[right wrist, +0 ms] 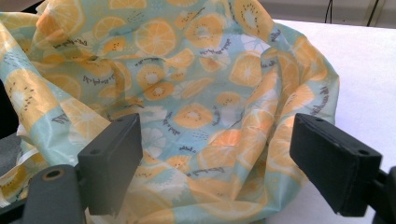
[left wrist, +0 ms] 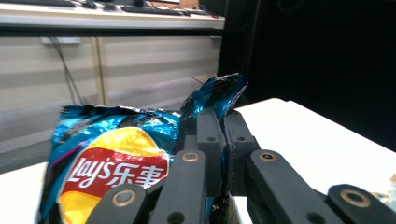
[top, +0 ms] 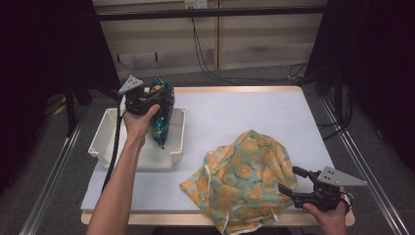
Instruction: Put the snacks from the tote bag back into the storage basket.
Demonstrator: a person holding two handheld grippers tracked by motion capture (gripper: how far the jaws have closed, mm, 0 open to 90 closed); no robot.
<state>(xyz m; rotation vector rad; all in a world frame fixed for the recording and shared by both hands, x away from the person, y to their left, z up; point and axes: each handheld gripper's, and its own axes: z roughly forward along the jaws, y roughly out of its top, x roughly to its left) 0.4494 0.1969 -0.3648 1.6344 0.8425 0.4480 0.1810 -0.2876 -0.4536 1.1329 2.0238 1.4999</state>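
The chips bag [top: 162, 111] hung over the bin [top: 108, 128], pinched by the left gripper [left wrist: 219, 140]; the right gripper [top: 289, 183], jaws spread, faced the cloth bag [top: 244, 171], probably the next destination

The right gripper [right wrist: 219, 163] has its two black jaws standing wide apart, one at the lower left and one at the lower right, with nothing pinched between them. Beyond and between them lies a crumpled cloth [right wrist: 187, 84], pale teal printed with orange and kiwi slices and small dark lettering. Its folds rise into a hollow, perhaps a bag's mouth. It rests on the white bench [right wrist: 369, 60], bare toward the right edge.
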